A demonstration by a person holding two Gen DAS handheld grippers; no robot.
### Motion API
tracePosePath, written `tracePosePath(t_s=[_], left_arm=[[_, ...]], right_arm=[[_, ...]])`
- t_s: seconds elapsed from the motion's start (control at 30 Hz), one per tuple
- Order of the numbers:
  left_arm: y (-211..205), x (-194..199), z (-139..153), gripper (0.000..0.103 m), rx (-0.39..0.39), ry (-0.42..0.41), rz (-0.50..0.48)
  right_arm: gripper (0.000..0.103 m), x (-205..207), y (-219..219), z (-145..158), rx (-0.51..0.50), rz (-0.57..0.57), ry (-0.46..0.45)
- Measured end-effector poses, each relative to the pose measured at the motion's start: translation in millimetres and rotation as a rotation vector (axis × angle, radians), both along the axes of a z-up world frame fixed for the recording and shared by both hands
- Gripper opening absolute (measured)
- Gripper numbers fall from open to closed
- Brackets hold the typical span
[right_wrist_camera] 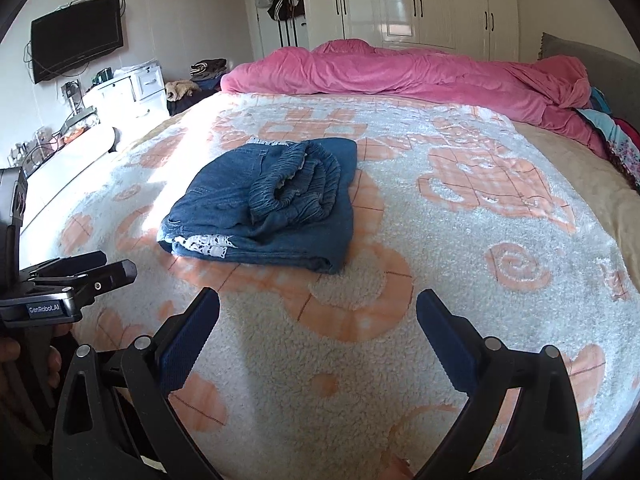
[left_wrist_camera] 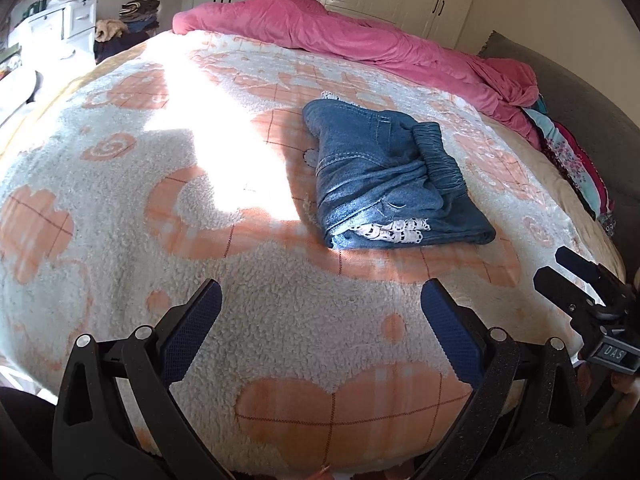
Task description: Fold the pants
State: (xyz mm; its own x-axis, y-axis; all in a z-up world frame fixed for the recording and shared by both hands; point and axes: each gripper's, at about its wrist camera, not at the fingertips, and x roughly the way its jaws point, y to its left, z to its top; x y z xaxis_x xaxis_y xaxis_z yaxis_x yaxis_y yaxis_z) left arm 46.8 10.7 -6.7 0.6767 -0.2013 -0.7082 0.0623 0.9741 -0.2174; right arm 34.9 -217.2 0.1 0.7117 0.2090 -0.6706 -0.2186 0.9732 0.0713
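Observation:
Blue denim pants (left_wrist_camera: pixel 388 172) lie folded in a compact bundle on the fleece bed cover (left_wrist_camera: pixel 200 208), elastic waistband on top and white lace trim showing at the near edge. My left gripper (left_wrist_camera: pixel 320 300) hovers open over the cover, short of the pants, nothing between its fingers. In the right wrist view the same pants (right_wrist_camera: pixel 264 204) sit ahead and slightly left, and my right gripper (right_wrist_camera: pixel 318 308) is open and empty above the bed cover (right_wrist_camera: pixel 480 264). The right gripper (left_wrist_camera: pixel 560 268) shows at the right edge of the left wrist view; the left gripper (right_wrist_camera: pixel 100 266) shows at the left edge of the right wrist view.
A rumpled pink duvet (right_wrist_camera: pixel 400 72) lies across the far side of the bed, with patterned fabrics (left_wrist_camera: pixel 572 160) along the right. A white dresser (right_wrist_camera: pixel 132 88), wall TV (right_wrist_camera: pixel 76 40) and wardrobe (right_wrist_camera: pixel 420 4) stand beyond. Bright sunlight (left_wrist_camera: pixel 224 148) falls left of the pants.

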Motion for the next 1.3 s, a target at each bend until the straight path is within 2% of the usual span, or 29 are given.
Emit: tracePosePath(t_s=[0.13, 1.3], left_arm=[[-0.9, 0.8, -2.2, 0.094, 0.002, 0.010, -0.005], [-3.3, 1.5, -0.9, 0.094, 0.005, 0.024, -0.004]], right_arm=[[0.098, 3.9, -2.3, -5.9, -0.005, -0.005, 0.024], [0.098, 6.1, -6.6, -7.9, -0.016, -0.026, 0.019]])
